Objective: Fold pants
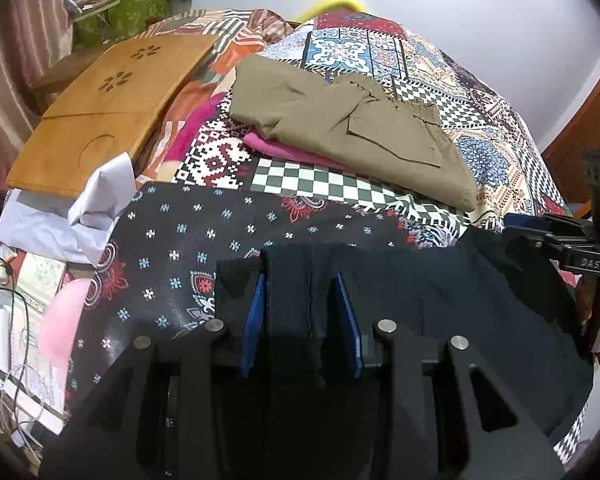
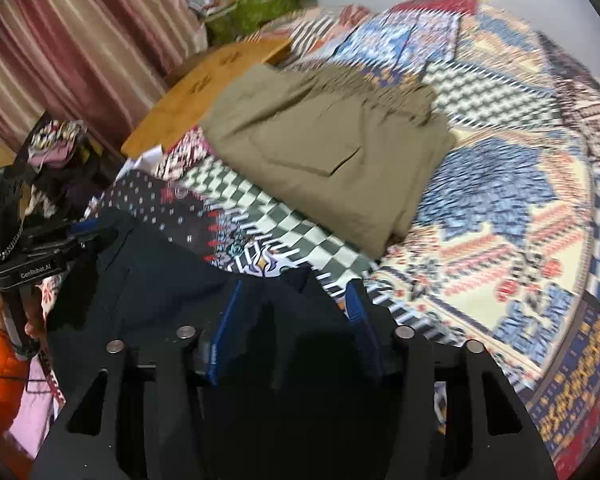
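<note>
Dark navy pants (image 1: 440, 304) hang stretched between both grippers over the near edge of a patterned bedsheet (image 1: 480, 120). In the left wrist view, my left gripper (image 1: 302, 272) is shut on one end of the pants, with a bunched fold between its blue pads (image 1: 256, 320). My right gripper (image 1: 560, 240) holds the other end at the far right. In the right wrist view, my right gripper (image 2: 296, 292) has the dark pants (image 2: 160, 280) filling the gap between its pads. My left gripper (image 2: 72, 236) clamps the cloth at the far left. That view is blurred.
Folded khaki pants (image 1: 340, 128) lie mid-bed on a pink garment (image 1: 276, 148). A wooden lap tray (image 1: 112, 108) and white cloth (image 1: 80, 212) sit at the left, with a green bag (image 1: 132, 12) behind. Cables (image 1: 12, 320) trail below left. An orange sleeve (image 2: 0, 360) shows beside a striped curtain (image 2: 80, 40).
</note>
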`<control>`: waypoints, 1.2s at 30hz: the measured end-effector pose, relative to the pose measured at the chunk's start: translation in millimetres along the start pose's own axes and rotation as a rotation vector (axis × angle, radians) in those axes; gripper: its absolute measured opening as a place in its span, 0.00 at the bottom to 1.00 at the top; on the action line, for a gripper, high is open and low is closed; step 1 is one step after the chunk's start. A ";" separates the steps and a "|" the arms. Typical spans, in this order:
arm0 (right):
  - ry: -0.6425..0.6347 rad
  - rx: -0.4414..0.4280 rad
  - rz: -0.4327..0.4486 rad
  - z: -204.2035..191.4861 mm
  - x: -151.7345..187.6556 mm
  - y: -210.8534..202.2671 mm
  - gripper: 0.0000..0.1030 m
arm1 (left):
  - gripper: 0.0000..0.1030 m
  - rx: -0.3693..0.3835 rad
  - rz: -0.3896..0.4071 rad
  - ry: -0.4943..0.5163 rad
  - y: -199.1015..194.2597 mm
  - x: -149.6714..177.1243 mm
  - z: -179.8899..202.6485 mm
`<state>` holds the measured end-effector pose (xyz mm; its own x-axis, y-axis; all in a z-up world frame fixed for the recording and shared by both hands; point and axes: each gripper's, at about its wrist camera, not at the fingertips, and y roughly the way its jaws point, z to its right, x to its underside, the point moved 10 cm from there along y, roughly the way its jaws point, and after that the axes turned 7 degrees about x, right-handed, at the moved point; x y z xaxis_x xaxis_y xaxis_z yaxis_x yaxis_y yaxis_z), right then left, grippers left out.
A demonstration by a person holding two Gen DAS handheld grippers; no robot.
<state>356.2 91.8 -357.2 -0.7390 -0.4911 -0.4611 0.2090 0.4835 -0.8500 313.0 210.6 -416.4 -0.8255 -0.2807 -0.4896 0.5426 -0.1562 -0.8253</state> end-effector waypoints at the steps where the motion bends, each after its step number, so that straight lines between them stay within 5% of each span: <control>1: -0.011 -0.003 -0.018 -0.7 0.5 5.7 0.45 | 0.35 0.002 0.004 -0.002 0.6 0.5 -0.6; 5: -0.063 -0.007 -0.095 -6.4 11.5 16.6 0.34 | 0.36 0.000 0.013 -0.002 2.5 0.7 -1.5; 13: -0.036 -0.048 -0.203 -10.4 19.8 31.9 0.31 | 0.36 -0.032 0.020 0.038 4.2 1.0 1.0; 15: 0.003 -0.055 -0.214 -8.7 15.4 41.2 0.19 | 0.36 -0.032 0.023 0.039 4.5 0.9 0.5; 22: -0.011 -0.039 -0.145 -17.4 7.2 39.7 0.08 | 0.40 -0.060 0.036 0.053 7.3 1.2 -1.4; 30: -0.072 0.027 0.060 -26.5 -14.2 0.1 0.06 | 0.51 -0.096 0.047 0.043 3.1 3.1 -9.4; 36: -0.061 0.089 0.031 -11.4 -11.7 15.7 0.06 | 0.59 -0.135 0.060 0.034 1.1 3.5 -17.8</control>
<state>360.9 113.4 -362.2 -0.6917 -0.5211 -0.5000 0.2896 0.4341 -0.8530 307.9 226.3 -424.0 -0.7981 -0.2528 -0.5470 0.5676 -0.0104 -0.8233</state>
